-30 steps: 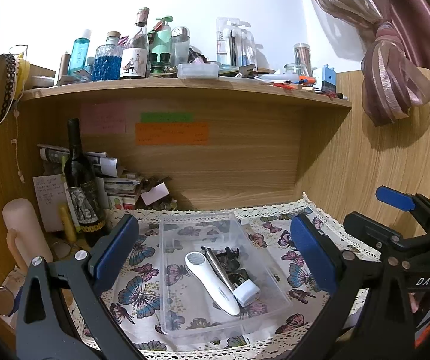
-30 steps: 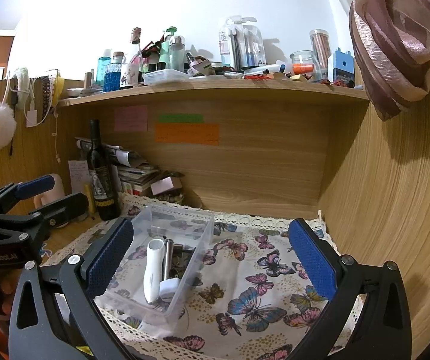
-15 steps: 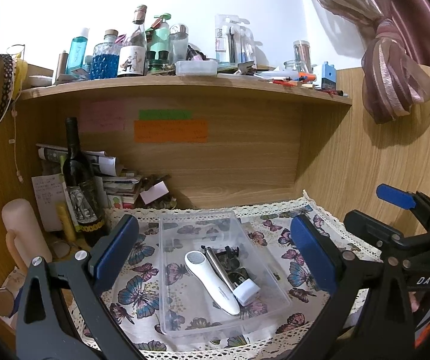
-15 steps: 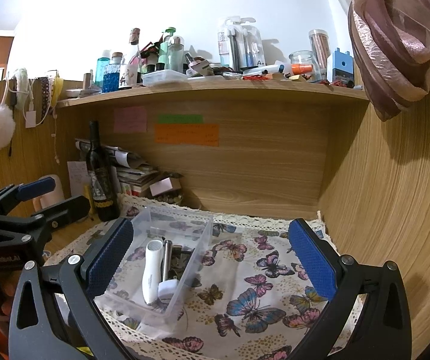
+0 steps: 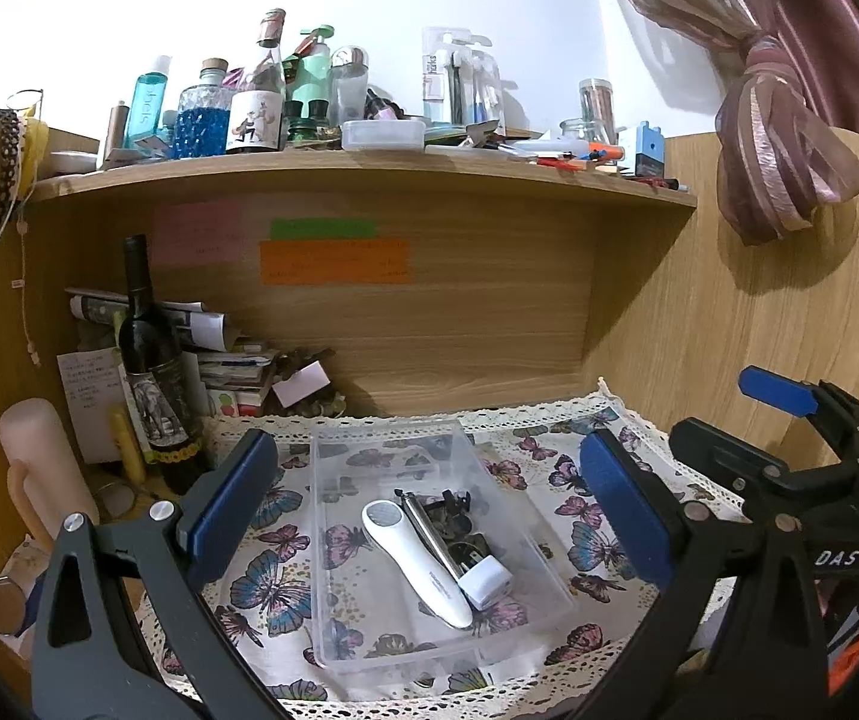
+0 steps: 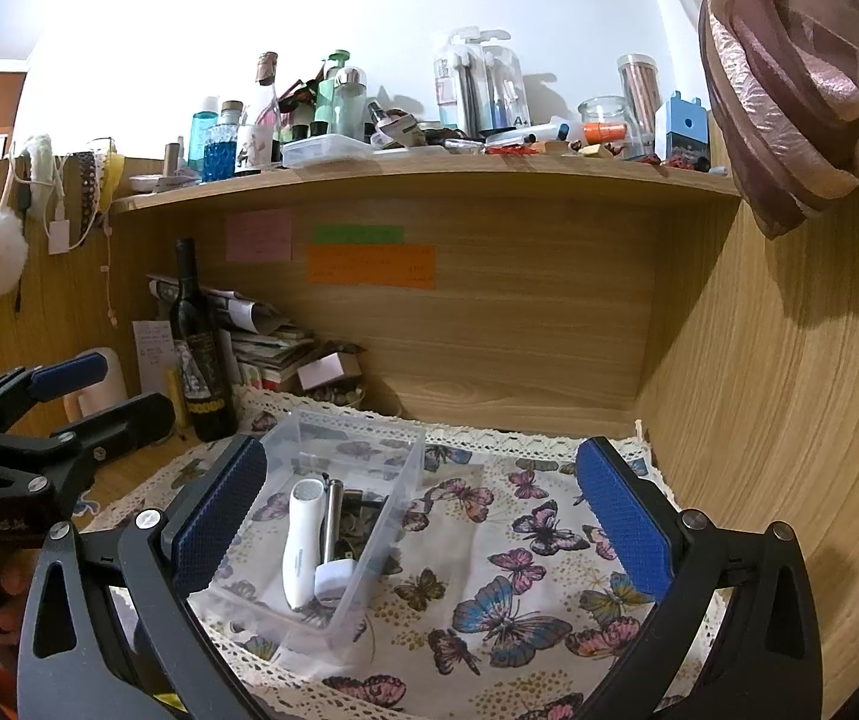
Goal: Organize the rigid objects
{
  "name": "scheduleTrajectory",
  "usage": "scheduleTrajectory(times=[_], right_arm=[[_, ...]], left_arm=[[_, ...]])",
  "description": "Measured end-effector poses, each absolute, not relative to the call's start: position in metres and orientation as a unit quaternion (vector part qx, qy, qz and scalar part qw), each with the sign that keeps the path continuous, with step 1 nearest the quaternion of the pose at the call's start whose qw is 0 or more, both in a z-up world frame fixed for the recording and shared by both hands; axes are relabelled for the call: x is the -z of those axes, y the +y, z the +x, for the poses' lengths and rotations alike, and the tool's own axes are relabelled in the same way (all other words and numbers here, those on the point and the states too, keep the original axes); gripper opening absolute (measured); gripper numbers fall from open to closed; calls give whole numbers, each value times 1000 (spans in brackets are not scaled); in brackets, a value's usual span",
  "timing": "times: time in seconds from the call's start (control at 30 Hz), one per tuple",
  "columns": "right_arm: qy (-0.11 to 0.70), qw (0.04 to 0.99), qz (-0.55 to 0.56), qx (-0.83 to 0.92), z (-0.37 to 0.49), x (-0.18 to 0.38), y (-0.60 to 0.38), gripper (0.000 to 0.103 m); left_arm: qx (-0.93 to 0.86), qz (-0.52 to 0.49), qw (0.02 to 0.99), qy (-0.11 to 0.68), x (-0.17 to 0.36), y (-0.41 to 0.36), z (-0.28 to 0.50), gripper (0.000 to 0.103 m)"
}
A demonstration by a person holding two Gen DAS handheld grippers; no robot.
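Both my grippers hang spread and empty over a clear bin of small hard things.

My left gripper [image 5: 423, 510], low in its frame, has its blue-padded fingers [image 5: 231, 504] wide apart, framing the clear plastic bin [image 5: 507, 480] at lower centre on the butterfly-print cloth [image 5: 273, 588]. In the bin lies a long white handheld device [image 5: 414, 558] with a round grey head, beside it a slim metal rod [image 5: 429, 531] ending in a white block-shaped cap [image 5: 485, 582], and behind them a dark tangle of small metal pieces [image 5: 459, 510] I cannot make out. My right gripper [image 6: 420, 516] is likewise spread wide, gripping nothing; in its frame the bin [image 6: 369, 531] sits lower left, just inside my left-hand pad [image 6: 219, 516], with the white device [image 6: 299, 540] lying lengthwise in it. A dark wine bottle [image 5: 150, 366] stands at left.
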State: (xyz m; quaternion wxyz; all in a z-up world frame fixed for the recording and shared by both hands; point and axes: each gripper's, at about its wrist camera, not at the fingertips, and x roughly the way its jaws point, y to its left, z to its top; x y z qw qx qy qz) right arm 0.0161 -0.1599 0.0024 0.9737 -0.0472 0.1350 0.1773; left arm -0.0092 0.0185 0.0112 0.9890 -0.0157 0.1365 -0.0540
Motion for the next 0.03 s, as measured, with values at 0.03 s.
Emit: scheduleTrajectory(times=[0.03], right_arm=[[136, 973, -47, -178, 17, -2, -160, 103]], left_arm=[[54, -15, 989, 137, -11, 18, -9, 102]])
